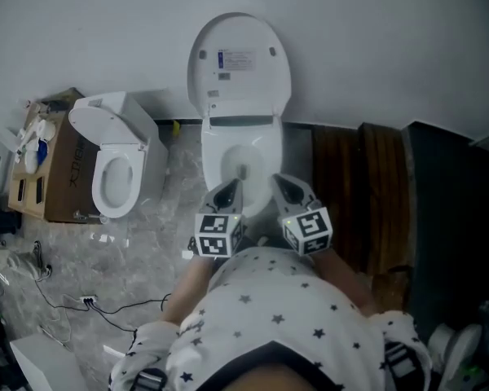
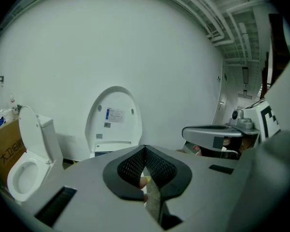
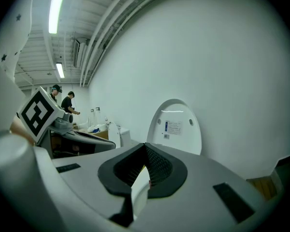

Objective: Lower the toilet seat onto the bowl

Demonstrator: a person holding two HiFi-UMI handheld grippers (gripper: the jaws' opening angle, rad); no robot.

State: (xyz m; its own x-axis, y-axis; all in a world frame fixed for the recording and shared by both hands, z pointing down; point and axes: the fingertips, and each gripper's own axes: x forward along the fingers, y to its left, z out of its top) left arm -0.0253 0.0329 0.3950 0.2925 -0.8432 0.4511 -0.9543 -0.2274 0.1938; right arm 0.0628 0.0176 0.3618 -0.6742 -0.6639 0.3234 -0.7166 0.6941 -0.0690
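Against the back wall, midway along the far edge of the marbled floor, the toilet seat (image 1: pixel 239 63) stands upright on its hinge with its labelled underside facing the person; it leans back against the wall, so it holds itself up with no grip on it. The bowl (image 1: pixel 214 157) below lies open; whether a separate ring already rests on its rim I cannot tell. The left gripper (image 1: pixel 226 192) and the right gripper (image 1: pixel 287 189) hang side by side over the bowl's near rim, apart from the seat and touching nothing; each gripper's own view shows its jaws pressed together with nothing between them. I read that pairing as a ready stance; closed tips make a blunt pusher or hook, which suits tipping a hinged panel forward better than pinching its edge. By my judgement the lowering is not yet begun; the seat has to be drawn off the wall and eased down, lest it drop and slam. A second toilet (image 1: pixel 106 125) stands nearer the floor's left edge, beside a cardboard box (image 1: pixel 57 169); dark wooden boards (image 1: pixel 359 182) sit to the right; all are well clear of the seat's swing.
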